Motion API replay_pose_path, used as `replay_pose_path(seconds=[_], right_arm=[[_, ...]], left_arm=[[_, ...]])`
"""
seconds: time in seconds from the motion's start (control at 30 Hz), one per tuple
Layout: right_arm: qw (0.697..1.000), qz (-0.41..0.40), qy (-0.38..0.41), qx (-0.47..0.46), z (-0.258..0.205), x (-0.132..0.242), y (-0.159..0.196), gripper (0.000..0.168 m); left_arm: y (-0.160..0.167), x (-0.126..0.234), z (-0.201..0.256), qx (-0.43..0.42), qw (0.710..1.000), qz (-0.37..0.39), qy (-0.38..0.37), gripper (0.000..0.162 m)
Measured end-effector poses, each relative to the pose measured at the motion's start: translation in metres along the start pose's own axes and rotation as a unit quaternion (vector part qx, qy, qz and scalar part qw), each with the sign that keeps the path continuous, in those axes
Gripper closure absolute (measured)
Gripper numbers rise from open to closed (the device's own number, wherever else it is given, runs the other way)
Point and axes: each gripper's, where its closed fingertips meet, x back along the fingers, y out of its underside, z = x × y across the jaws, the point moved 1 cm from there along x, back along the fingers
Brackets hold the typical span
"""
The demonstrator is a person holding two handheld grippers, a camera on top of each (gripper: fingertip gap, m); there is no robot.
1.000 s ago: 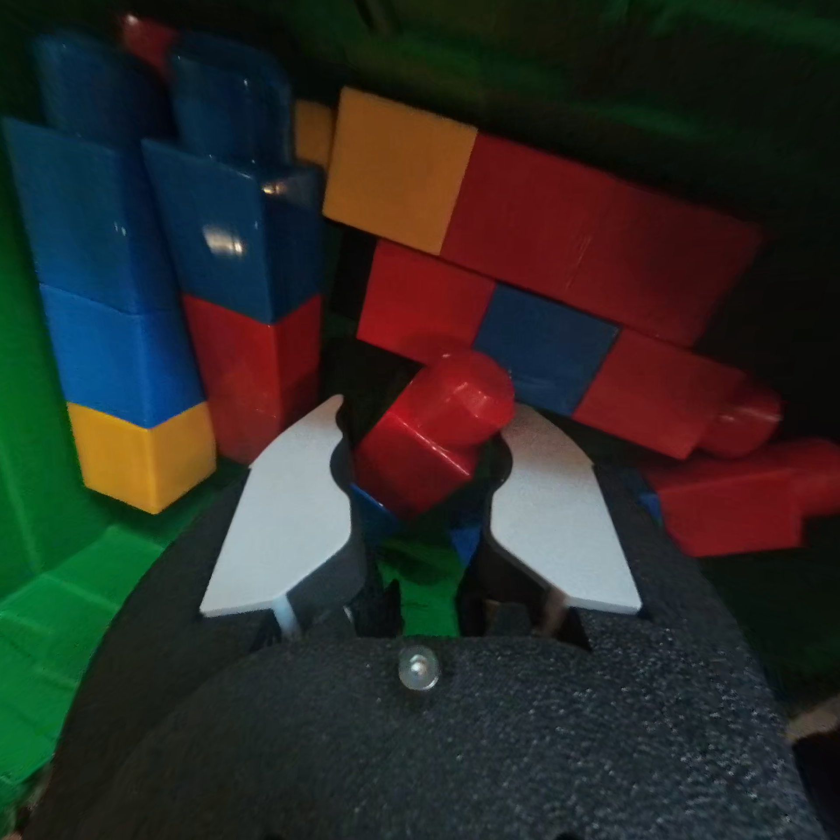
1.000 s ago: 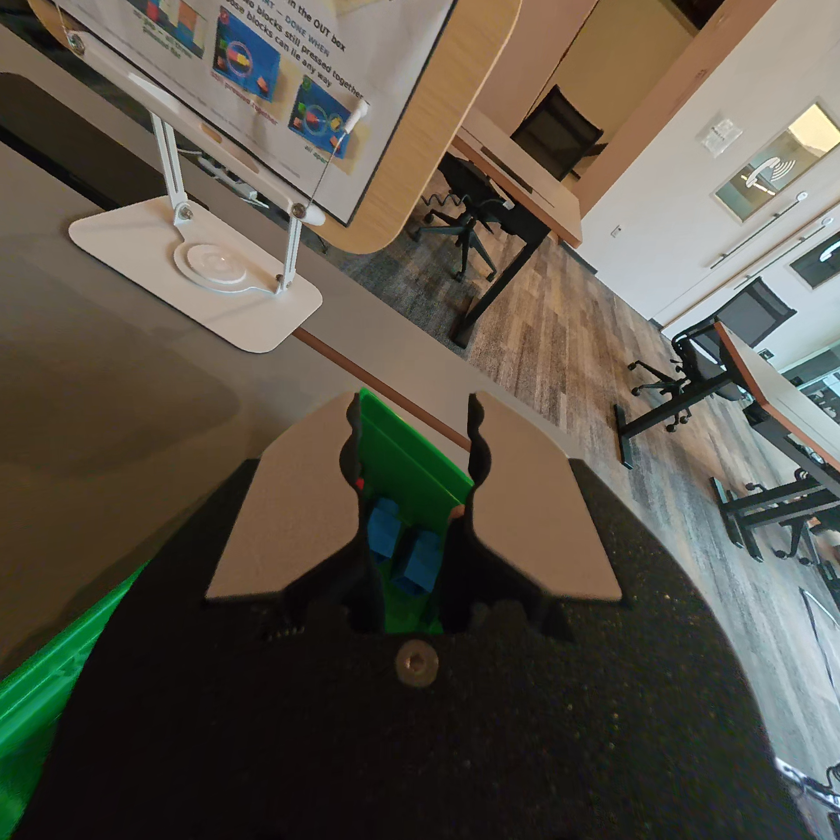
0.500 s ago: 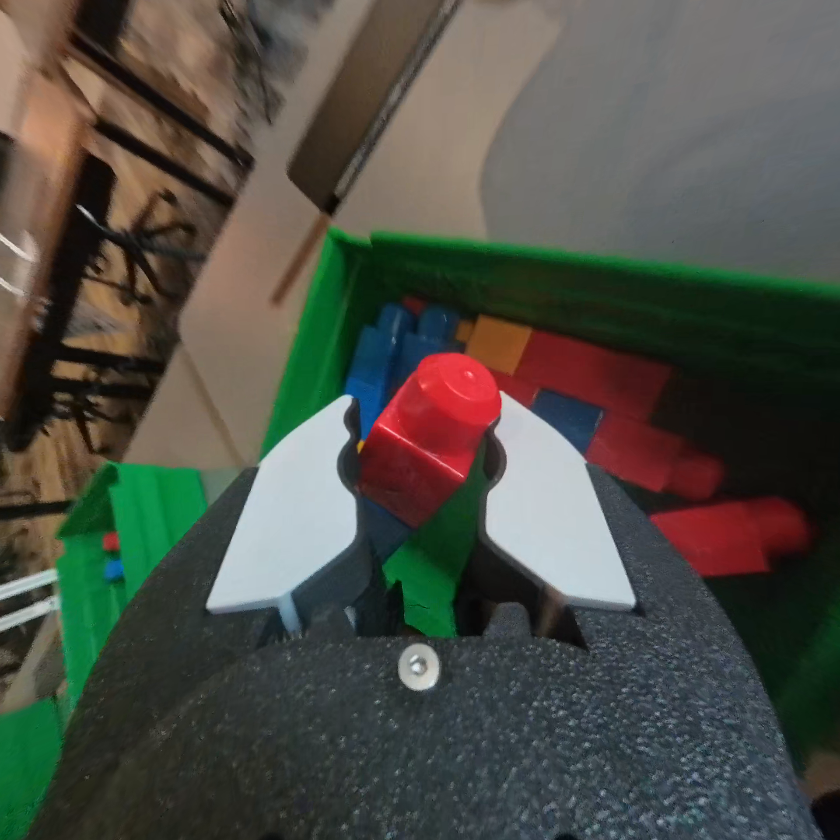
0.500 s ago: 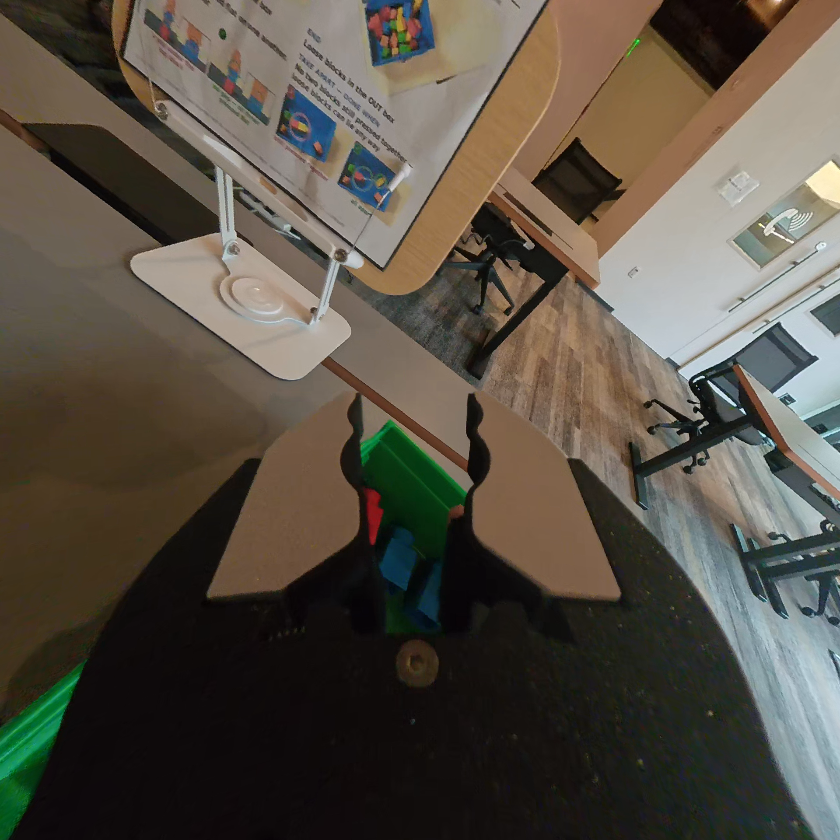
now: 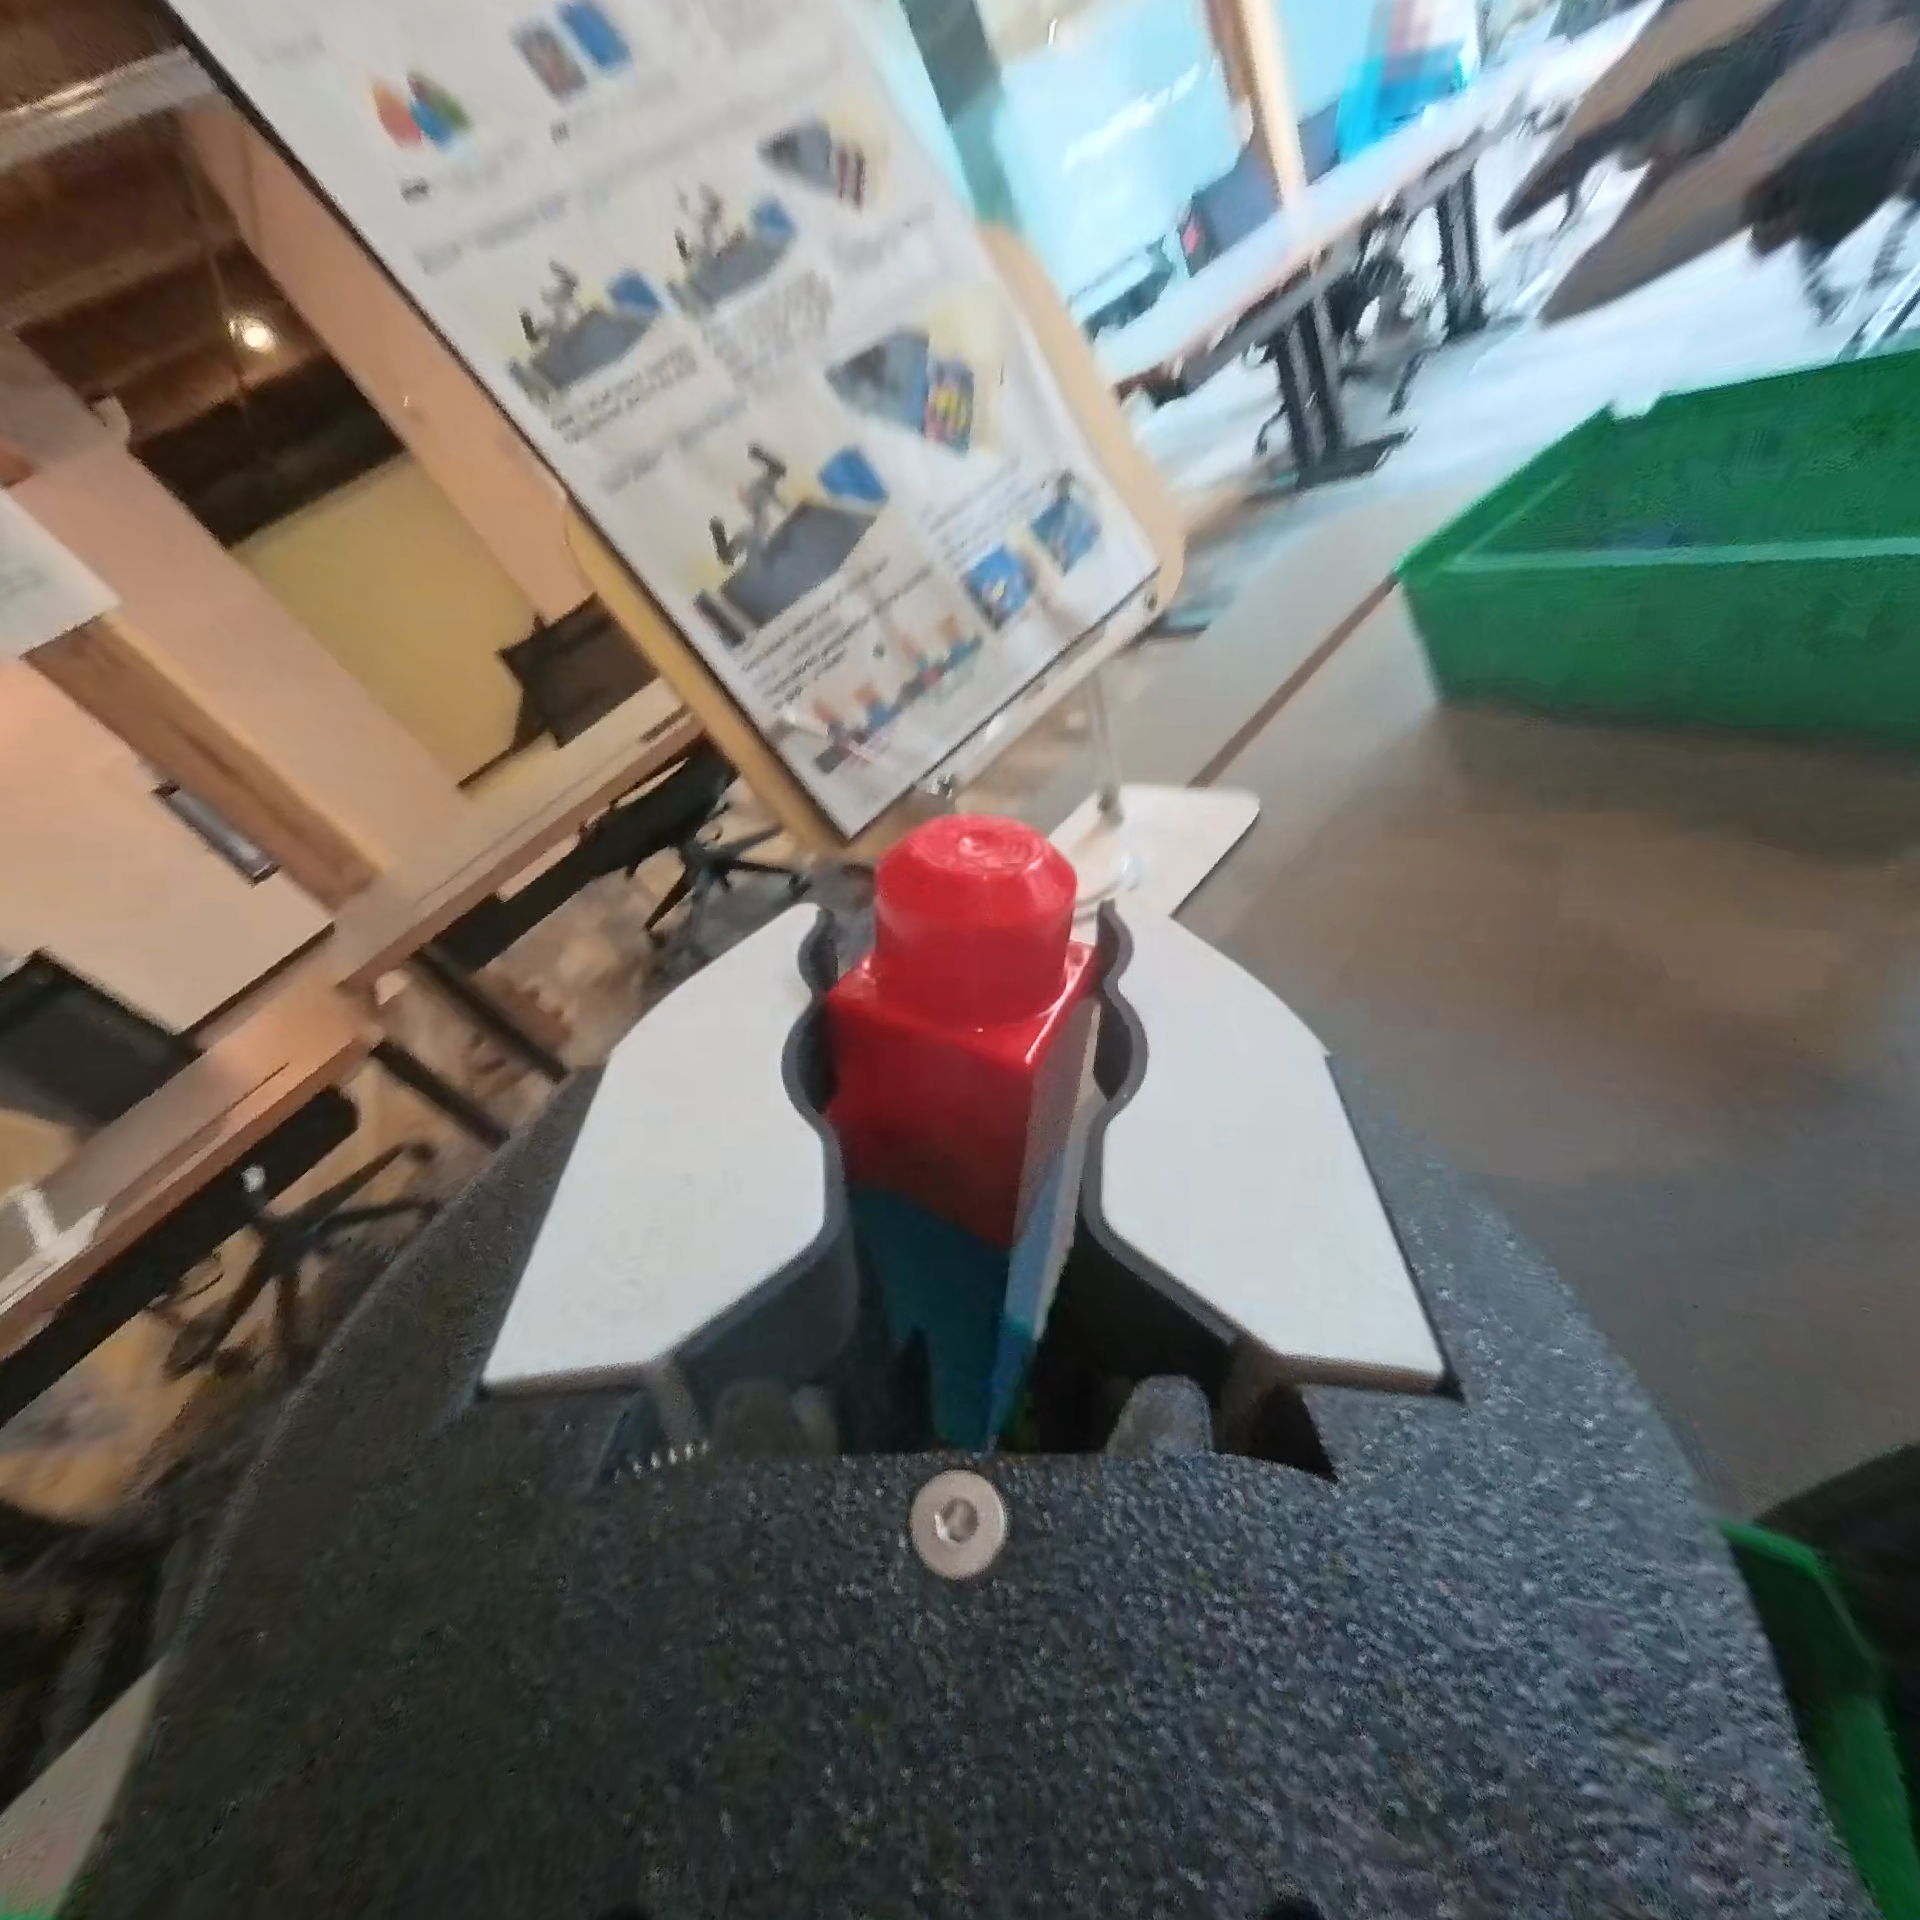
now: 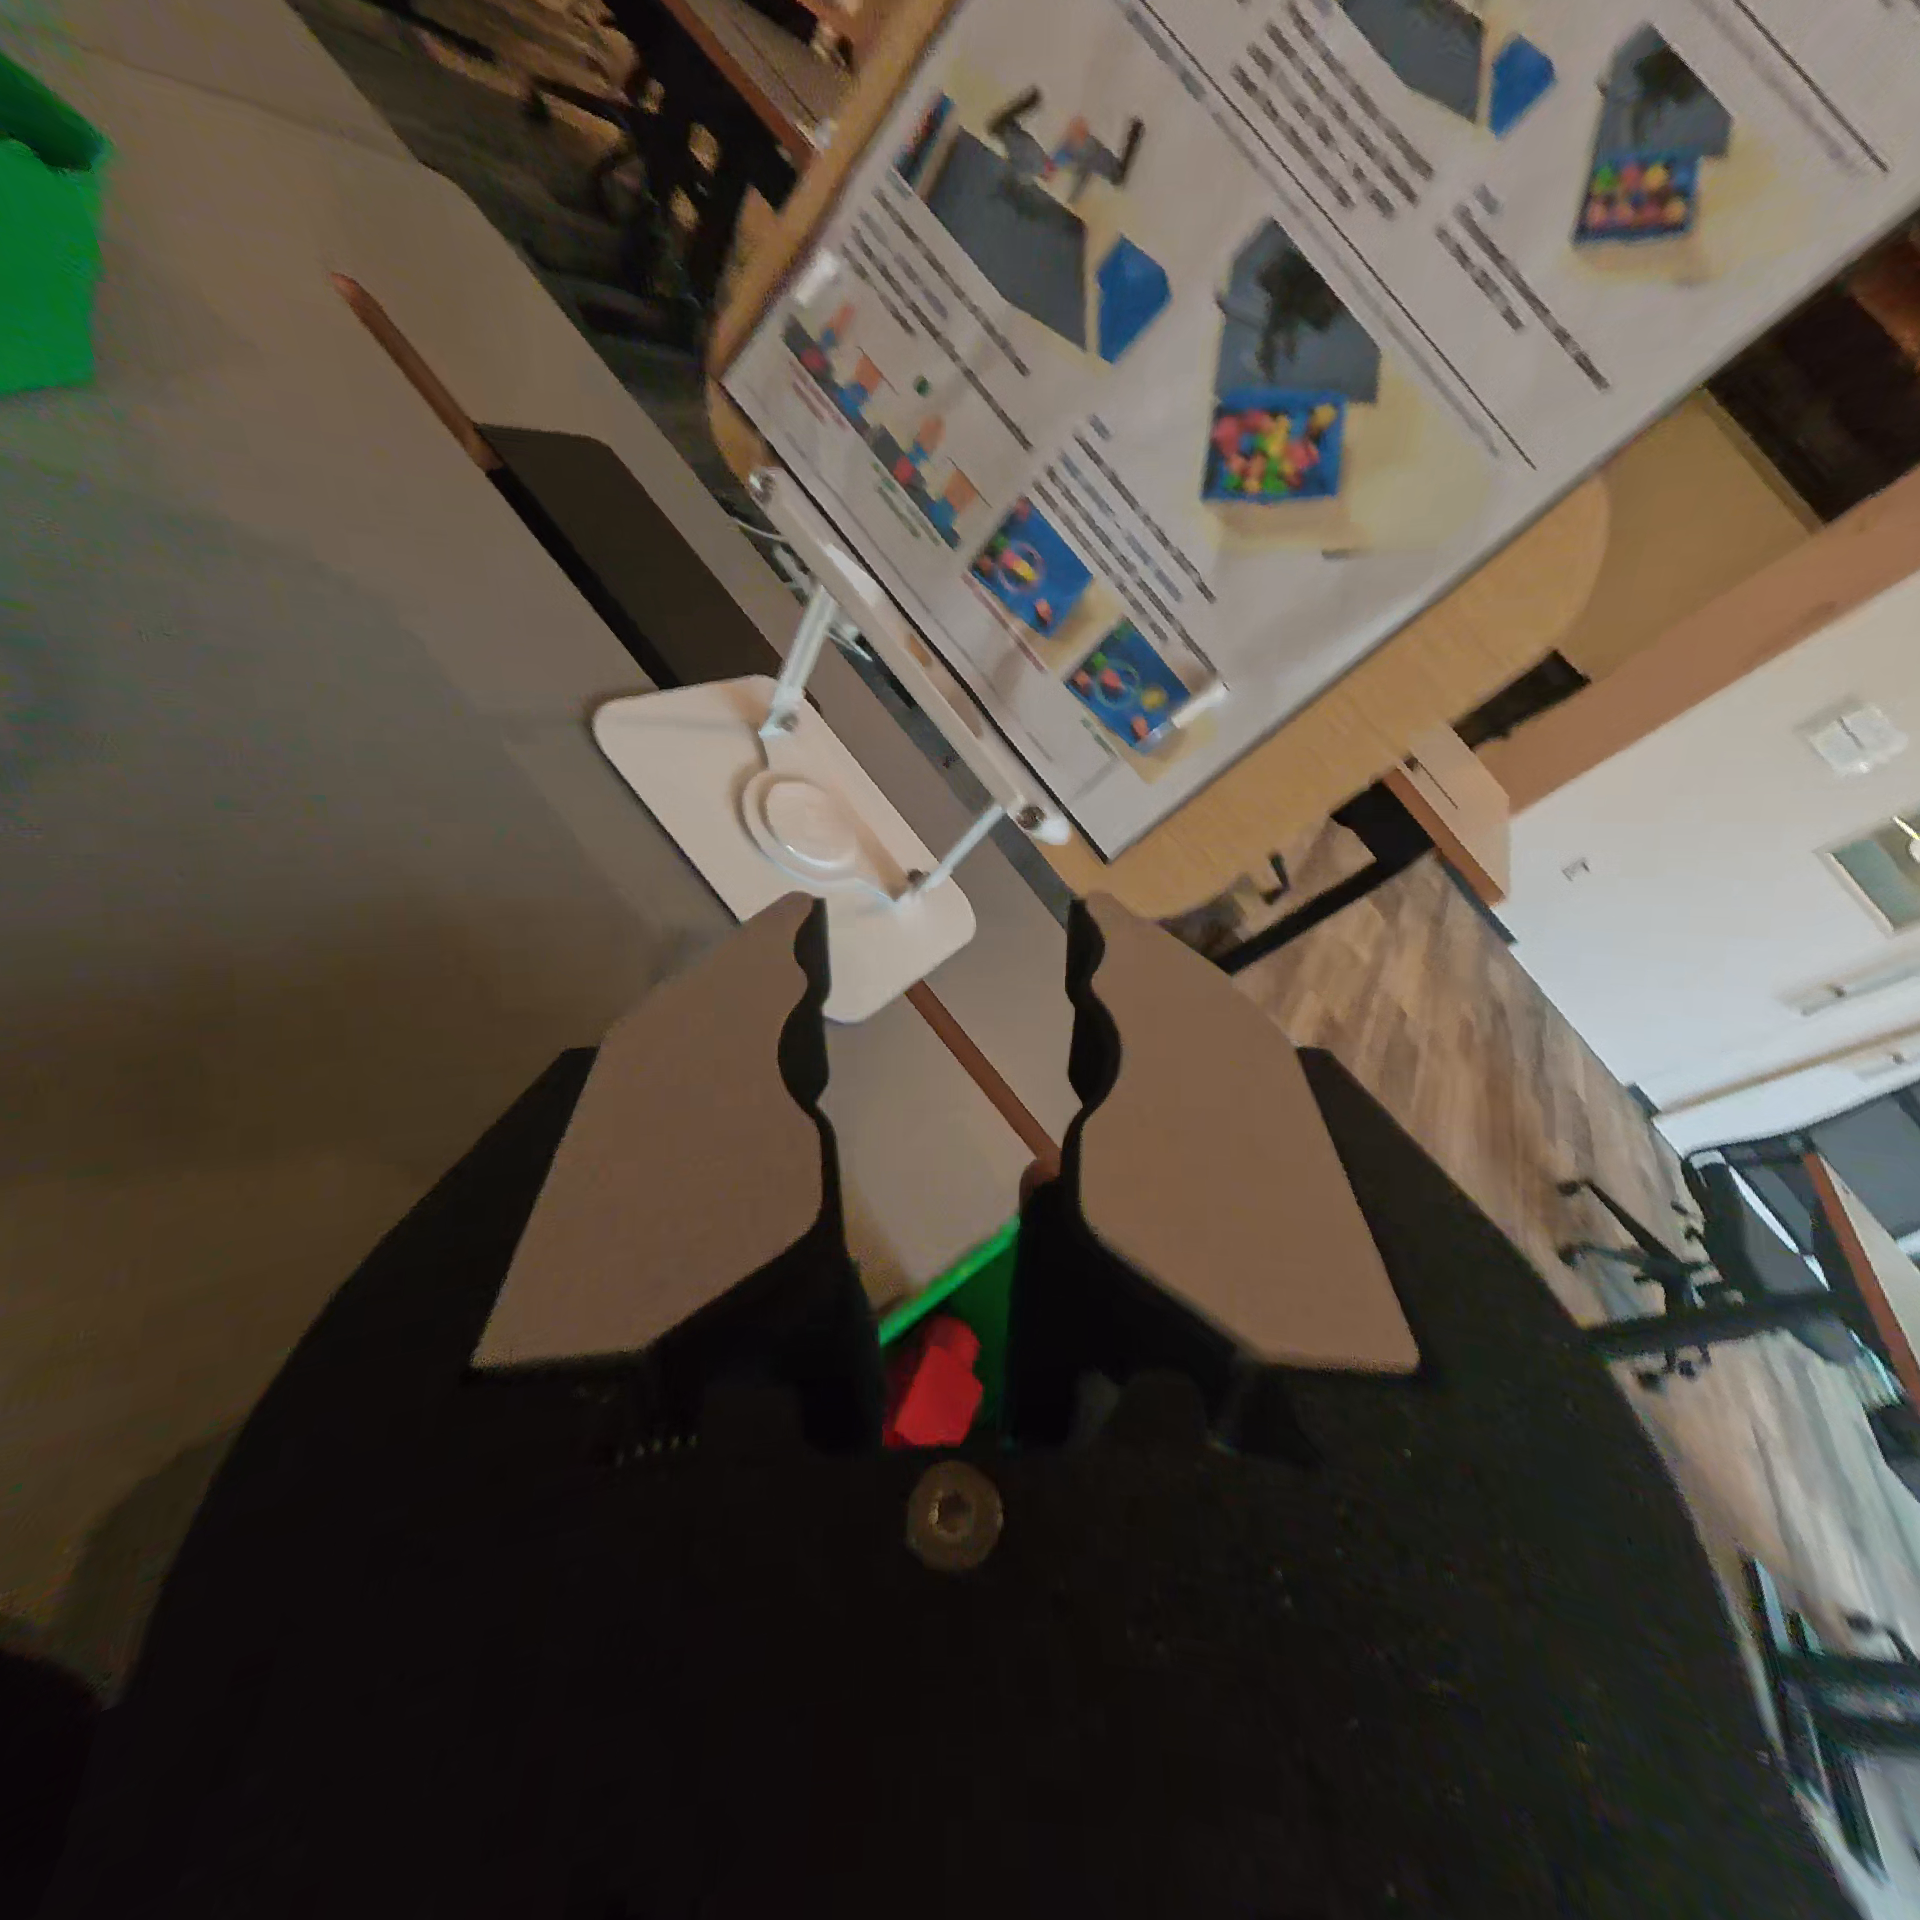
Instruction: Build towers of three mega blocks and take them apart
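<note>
In the left wrist view my left gripper (image 5: 961, 925) is shut on a stack of blocks. A red block (image 5: 956, 1060) with its round stud sits on top, and a blue block (image 5: 966, 1299) is pressed on below it. Both pads press the red block's sides, and the stack is held up in the air above the grey table (image 5: 1558, 935). In the right wrist view my right gripper (image 6: 945, 925) is open with nothing between its fingers. Below it, through the gap, a red block (image 6: 935, 1382) lies in a green bin (image 6: 956, 1278).
A second green bin (image 5: 1662, 603) stands at the right of the left wrist view. An instruction board (image 5: 727, 364) on a white stand (image 5: 1164, 831) stands ahead, also in the right wrist view (image 6: 1247, 364). Another green bin (image 6: 42, 260) shows far left. Desks and chairs stand beyond. There is about 35 cm between the tips of the two grippers.
My left gripper closed on the red-topped stack inside the bin, lifted it out and swung up to face the board. My right gripper stayed open and turned toward the board.
</note>
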Motion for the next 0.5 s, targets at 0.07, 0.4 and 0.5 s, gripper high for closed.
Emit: replay_pose_path(seconds=[0.07, 0.4, 0.5], right_arm=[[1.0, 0.018, -0.023, 0.008, -0.013, -0.006, -0.012, 0.125], [0.932, 0.238, -0.268, -0.049, -0.131, -0.017, -0.122, 0.119], [0.878, 0.286, -0.359, -0.133, -0.172, -0.019, -0.154, 0.106]], left_arm=[[-0.012, -0.001, 0.004, 0.019, 0.999, 0.035, 0.019, 0.115], [-0.084, -0.013, 0.002, 0.186, 0.948, 0.249, 0.071, 0.115], [-0.096, -0.025, 0.013, 0.2, 0.936, 0.271, 0.099, 0.116]])
